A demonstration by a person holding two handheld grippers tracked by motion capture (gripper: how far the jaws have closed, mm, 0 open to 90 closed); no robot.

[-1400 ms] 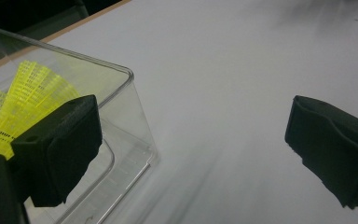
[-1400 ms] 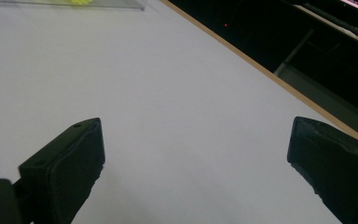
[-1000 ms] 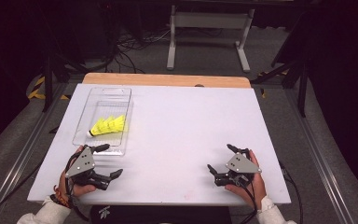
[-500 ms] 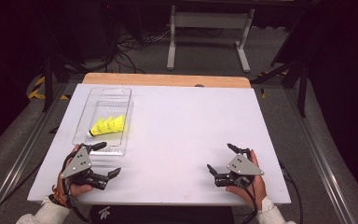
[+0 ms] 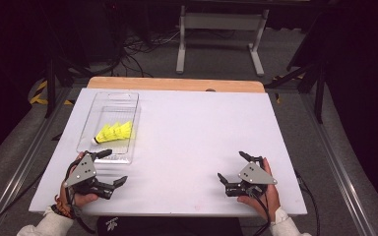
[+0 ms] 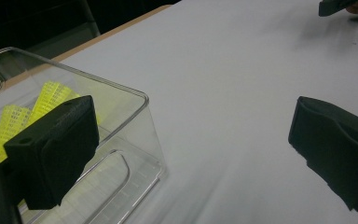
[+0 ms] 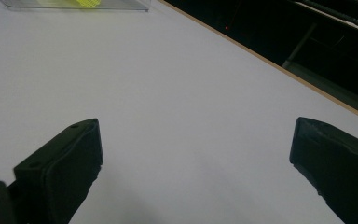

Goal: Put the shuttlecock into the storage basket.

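Yellow shuttlecocks (image 5: 114, 132) are lying inside the clear plastic tray (image 5: 128, 98) at the worktop's (image 5: 202, 128) left, the left gripper (image 5: 109, 167), jaws wide and empty, needing to clear the near wall, while the right gripper (image 5: 231, 168) is idling, equally open.

You have one clear tray (image 5: 89, 129) at the frame's left. It holds two yellow shuttlecocks (image 5: 114, 132). You hold two grippers.
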